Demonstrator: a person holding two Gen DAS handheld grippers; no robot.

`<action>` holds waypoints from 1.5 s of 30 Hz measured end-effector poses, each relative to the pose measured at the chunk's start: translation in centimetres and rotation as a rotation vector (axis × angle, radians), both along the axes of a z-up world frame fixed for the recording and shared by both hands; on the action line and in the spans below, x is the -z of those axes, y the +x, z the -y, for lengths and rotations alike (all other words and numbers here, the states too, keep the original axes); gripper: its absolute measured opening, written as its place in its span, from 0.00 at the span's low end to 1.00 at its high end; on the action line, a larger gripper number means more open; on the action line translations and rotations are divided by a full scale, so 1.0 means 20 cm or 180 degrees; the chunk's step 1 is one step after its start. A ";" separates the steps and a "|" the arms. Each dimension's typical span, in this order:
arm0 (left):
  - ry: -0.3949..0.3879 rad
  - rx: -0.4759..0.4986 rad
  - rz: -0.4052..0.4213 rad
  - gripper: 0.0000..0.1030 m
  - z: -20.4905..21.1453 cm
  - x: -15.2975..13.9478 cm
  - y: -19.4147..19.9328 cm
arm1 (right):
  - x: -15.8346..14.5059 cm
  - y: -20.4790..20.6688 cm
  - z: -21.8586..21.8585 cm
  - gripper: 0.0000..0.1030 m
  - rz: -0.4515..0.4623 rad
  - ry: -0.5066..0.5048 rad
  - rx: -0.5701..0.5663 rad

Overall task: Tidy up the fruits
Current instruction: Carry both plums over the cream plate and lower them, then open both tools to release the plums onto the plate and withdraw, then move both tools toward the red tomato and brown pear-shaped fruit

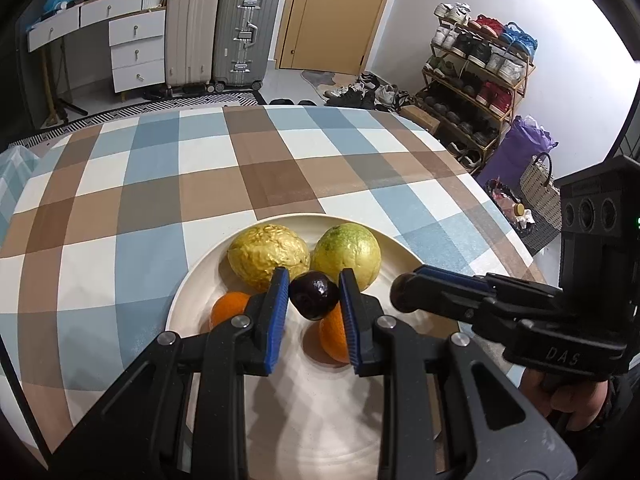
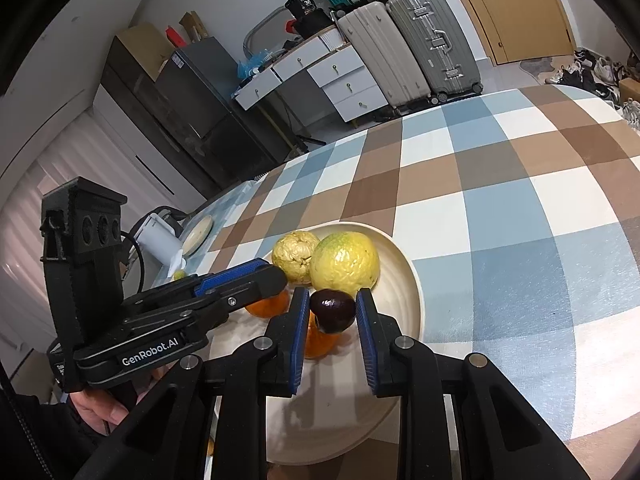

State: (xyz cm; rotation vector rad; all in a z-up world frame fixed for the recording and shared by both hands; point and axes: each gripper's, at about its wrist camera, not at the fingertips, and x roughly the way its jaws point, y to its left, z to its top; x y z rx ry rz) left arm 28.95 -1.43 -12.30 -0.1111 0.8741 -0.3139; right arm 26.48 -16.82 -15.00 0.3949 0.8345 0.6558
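A cream plate (image 1: 192, 280) (image 2: 404, 268) on the checked tablecloth holds a wrinkled yellow fruit (image 1: 268, 256) (image 2: 294, 254), a smooth yellow-green fruit (image 1: 347, 252) (image 2: 344, 264) and two oranges (image 1: 228, 306) (image 1: 334, 336) (image 2: 266, 306). My left gripper (image 1: 314, 286) (image 2: 244, 280) is shut on a small dark fruit (image 1: 314, 296). My right gripper (image 2: 333, 300) (image 1: 404, 290) is shut on another dark fruit (image 2: 333, 310), seen at its tip from the left wrist view (image 1: 402, 292). Both hover just above the plate.
The tablecloth (image 1: 200, 184) stretches far beyond the plate. A white box (image 2: 158, 240) and a small dish (image 2: 198, 234) sit at the table's left end. Suitcases (image 1: 244, 32), drawers (image 1: 136, 48) and a shoe rack (image 1: 476, 76) stand beyond the table.
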 end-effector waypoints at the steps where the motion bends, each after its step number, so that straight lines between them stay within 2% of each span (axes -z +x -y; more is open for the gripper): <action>1: 0.0006 -0.0003 -0.0007 0.22 0.00 0.00 0.00 | 0.00 0.00 -0.01 0.24 0.0008 -0.0020 -0.0023; 12: -0.0015 -0.0010 0.0005 0.23 0.01 -0.01 0.00 | 0.02 0.02 -0.06 0.24 0.0007 -0.0159 -0.0012; 13: -0.0009 -0.0023 0.0008 0.23 0.01 -0.01 0.00 | 0.02 0.03 -0.06 0.27 -0.0007 -0.0151 -0.0024; 15: -0.0022 -0.0025 0.0006 0.25 0.01 -0.02 -0.01 | 0.01 0.03 -0.05 0.49 0.0000 -0.0153 0.0014; 17: -0.0017 -0.0031 0.0037 0.39 0.01 -0.05 -0.04 | -0.01 0.01 -0.02 0.53 0.0061 -0.0038 0.0072; 19: -0.0030 -0.0035 0.0094 0.49 0.00 -0.08 -0.08 | -0.04 -0.02 0.00 0.57 0.0099 -0.0006 0.0104; 20: -0.0019 -0.0049 0.0124 0.56 0.00 -0.10 -0.09 | -0.06 -0.04 0.02 0.62 0.0132 -0.0003 0.0137; 22: 0.0018 -0.0113 0.0215 0.64 0.00 -0.16 -0.14 | -0.09 -0.08 0.06 0.69 0.0191 0.0041 0.0171; 24: -0.0019 -0.0126 0.0284 0.65 -0.01 -0.21 -0.20 | -0.13 -0.13 0.09 0.74 0.0252 0.0049 0.0228; 26: 0.0004 -0.0142 0.0333 0.71 -0.01 -0.26 -0.25 | -0.18 -0.19 0.13 0.82 0.0316 0.0077 0.0288; 28: -0.0011 -0.0157 0.0394 0.72 -0.01 -0.31 -0.31 | -0.22 -0.25 0.17 0.86 0.0379 0.0099 0.0352; 32: 0.0043 -0.0199 0.0509 0.80 0.00 -0.41 -0.45 | -0.31 -0.38 0.21 0.92 0.0507 0.0053 0.0446; 36: 0.0100 -0.0212 0.0600 0.82 0.01 -0.50 -0.59 | -0.37 -0.49 0.24 0.96 0.0589 0.0091 0.0460; 39: 0.0140 -0.0270 0.0666 0.88 0.01 -0.55 -0.69 | -0.42 -0.57 0.24 0.97 0.0650 0.0114 0.0445; 41: 0.0115 -0.0303 0.0711 0.99 0.00 -0.58 -0.76 | -0.45 -0.63 0.23 0.98 0.0702 0.0115 0.0437; 45: 0.0107 -0.0360 0.0826 0.99 -0.02 -0.64 -0.90 | -0.50 -0.74 0.22 0.99 0.0806 0.0107 0.0410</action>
